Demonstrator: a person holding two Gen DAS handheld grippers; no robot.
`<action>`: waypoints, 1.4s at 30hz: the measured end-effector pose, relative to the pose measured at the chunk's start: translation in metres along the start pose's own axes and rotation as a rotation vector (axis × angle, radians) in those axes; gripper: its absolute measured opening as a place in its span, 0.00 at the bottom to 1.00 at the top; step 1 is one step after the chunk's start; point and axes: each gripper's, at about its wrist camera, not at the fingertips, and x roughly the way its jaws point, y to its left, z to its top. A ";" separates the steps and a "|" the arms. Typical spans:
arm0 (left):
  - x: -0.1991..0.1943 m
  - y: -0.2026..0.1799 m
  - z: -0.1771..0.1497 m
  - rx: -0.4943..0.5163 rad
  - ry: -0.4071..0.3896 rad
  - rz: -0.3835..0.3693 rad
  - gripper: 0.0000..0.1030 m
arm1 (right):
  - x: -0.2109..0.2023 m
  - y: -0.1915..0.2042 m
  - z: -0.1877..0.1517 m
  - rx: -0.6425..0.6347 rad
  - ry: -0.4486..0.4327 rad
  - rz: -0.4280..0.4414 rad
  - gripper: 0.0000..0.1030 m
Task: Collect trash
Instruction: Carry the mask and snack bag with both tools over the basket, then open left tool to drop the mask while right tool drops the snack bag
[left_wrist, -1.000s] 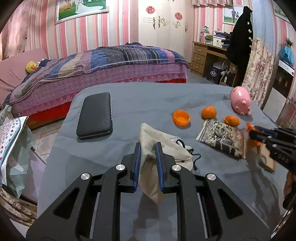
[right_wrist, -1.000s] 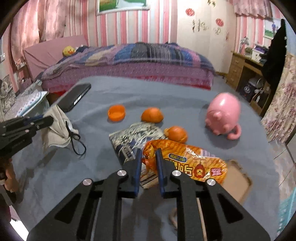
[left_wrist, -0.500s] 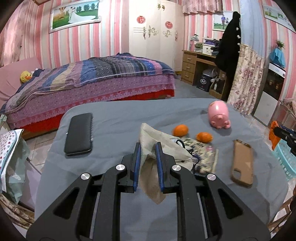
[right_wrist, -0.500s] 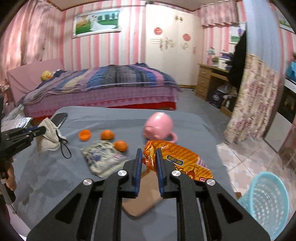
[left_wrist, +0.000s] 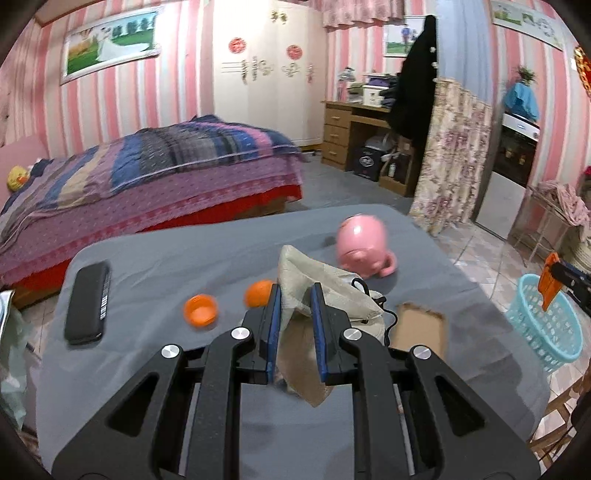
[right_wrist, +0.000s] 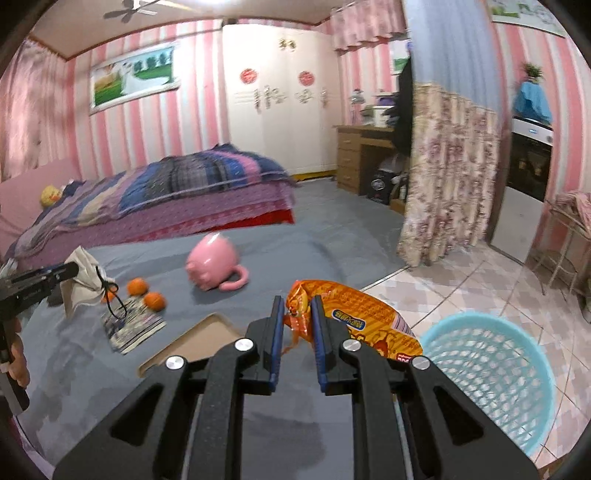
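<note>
Here the left tool (left_wrist: 293, 295) is pinching a crumpled beige cloth bag (left_wrist: 317, 280) with a black cord, holding it above the middle of the grey surface (left_wrist: 155, 258). The right tool (right_wrist: 297, 308) is pinching an orange snack wrapper (right_wrist: 354, 317) past the surface's right edge, just beside the light-blue mesh basket (right_wrist: 491, 365) standing on the tiled floor. A pink pig-shaped mug (right_wrist: 212, 267) is lying on its side near the far edge, with tangerines (right_wrist: 138, 286) and a printed packet (right_wrist: 133, 326) lying toward the left edge.
</note>
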 end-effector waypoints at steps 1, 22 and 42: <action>0.003 -0.009 0.003 0.004 -0.002 -0.015 0.15 | -0.001 -0.006 0.001 0.006 -0.003 -0.008 0.15; 0.043 -0.192 0.009 0.177 0.028 -0.242 0.15 | -0.018 -0.147 -0.026 0.158 0.016 -0.148 0.15; 0.082 -0.353 -0.023 0.344 0.099 -0.425 0.19 | -0.033 -0.209 -0.047 0.277 0.003 -0.215 0.15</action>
